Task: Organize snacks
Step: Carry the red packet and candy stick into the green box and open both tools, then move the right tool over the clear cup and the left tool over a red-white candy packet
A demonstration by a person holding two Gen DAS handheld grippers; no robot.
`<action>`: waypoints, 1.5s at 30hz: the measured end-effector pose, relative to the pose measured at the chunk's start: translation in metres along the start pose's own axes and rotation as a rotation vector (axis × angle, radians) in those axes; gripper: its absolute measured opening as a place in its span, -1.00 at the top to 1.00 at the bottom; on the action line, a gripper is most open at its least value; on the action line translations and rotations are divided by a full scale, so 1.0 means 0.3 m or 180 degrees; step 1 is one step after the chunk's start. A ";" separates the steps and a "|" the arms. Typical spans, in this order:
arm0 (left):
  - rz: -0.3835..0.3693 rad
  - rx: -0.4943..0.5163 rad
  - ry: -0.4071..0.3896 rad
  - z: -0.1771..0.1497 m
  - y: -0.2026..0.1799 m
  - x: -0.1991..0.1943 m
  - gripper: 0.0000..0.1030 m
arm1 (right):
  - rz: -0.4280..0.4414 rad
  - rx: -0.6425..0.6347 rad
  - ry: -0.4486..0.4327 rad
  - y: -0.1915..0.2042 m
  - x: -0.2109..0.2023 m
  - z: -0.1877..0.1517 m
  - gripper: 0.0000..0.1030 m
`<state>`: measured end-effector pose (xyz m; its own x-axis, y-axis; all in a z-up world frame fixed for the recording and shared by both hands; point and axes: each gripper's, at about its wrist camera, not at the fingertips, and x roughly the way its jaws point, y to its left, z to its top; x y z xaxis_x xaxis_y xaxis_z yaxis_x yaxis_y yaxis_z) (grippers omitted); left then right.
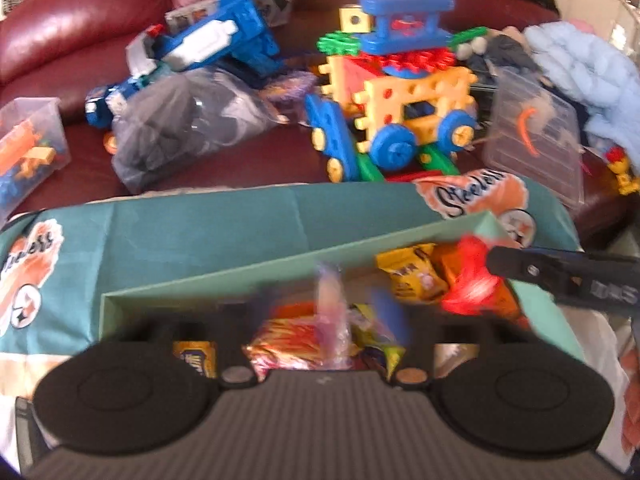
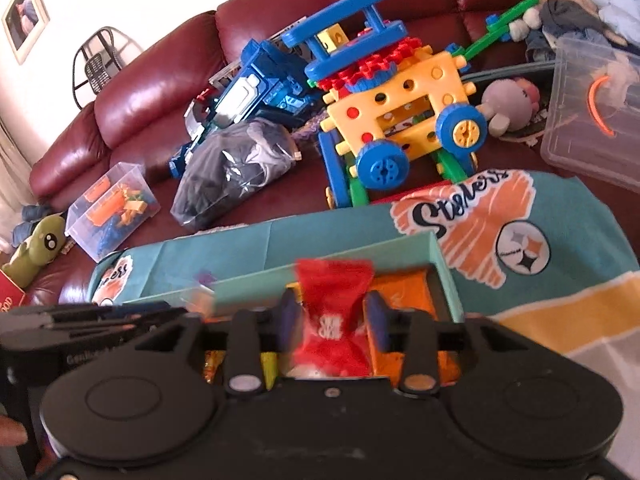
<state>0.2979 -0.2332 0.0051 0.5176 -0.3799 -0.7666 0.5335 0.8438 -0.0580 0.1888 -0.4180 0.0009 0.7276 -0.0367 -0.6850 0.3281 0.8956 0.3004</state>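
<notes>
The right gripper [image 2: 333,318] is held level over the pale green cardboard box [image 2: 442,276], its fingers clamped on a crinkled red wrapper [image 2: 334,300]. The left gripper [image 1: 332,312] hovers over the same box; its fingers are motion-blurred, so their state cannot be told. Glossy snack packets [image 1: 412,276] lie inside the box, partly hidden.

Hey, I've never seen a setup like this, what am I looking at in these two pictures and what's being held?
No robot: a person holds two handheld grippers, each with a camera looking along its fingers. One picture is from each gripper.

The right gripper pinches a red snack packet over a green box of snacks. The left gripper seems closed on a blurred wrapper. The box sits on a teal cloth on a red sofa littered with toys, like a yellow toy vehicle.
</notes>
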 end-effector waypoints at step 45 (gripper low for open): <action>-0.0032 -0.0358 0.0385 -0.661 0.101 -0.410 -1.00 | -0.0133 0.0147 0.0378 0.012 -0.475 -0.596 -1.00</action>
<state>0.1179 -0.0858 -0.0292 0.4248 -0.3459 -0.8366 0.4565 0.8799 -0.1320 -0.0214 -0.3303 -0.0190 0.6372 -0.0184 -0.7705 0.3859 0.8730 0.2983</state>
